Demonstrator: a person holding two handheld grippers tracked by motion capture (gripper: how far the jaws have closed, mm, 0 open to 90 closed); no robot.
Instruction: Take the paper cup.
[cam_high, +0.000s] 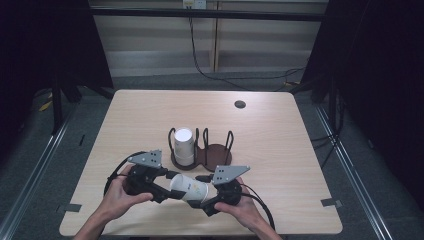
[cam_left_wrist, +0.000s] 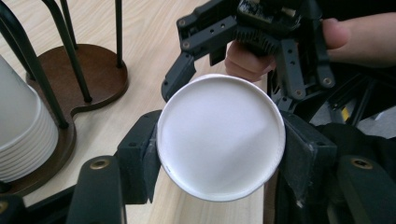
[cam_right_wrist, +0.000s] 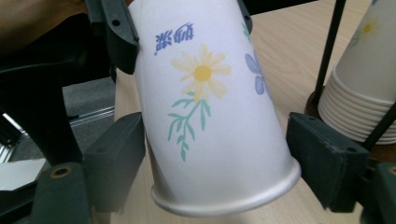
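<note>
Nearest us, low over the front of the table (cam_high: 280, 125), we see a paper cup (cam_high: 191, 187) lying on its side between the two grippers, just in front of the rack (cam_high: 202, 150). The left gripper (cam_high: 162, 186) has it by the closed end – in the left gripper view its jaws press on both sides of the white round bottom (cam_left_wrist: 220, 136), closed in as far as the cup allows. The right gripper (cam_high: 209, 200) sits at the cup's rim end; in the right gripper view its jaws stand wide, one on each side of the cup wall (cam_right_wrist: 210, 116). The left jaw there meets the wall at its edge and the right one stands off with a gap, so we cannot tell whether this claw truly grips. A yellow daisy on a green stem and a blue flower are printed on the wall. A hand (cam_high: 117, 197) holds the left gripper and another hand (cam_high: 245, 210) the right, both in front of the rack.

Behind the cup stands the rack – a dark wooden base with two round bays ringed by black wire loops. Its left bay holds a stack (cam_high: 183, 146) of cups turned upside down; the right bay (cam_high: 218, 154) shows bare wood. Well beyond the rack, a small dark hole (cam_high: 240, 104) sits in the tabletop.
</note>
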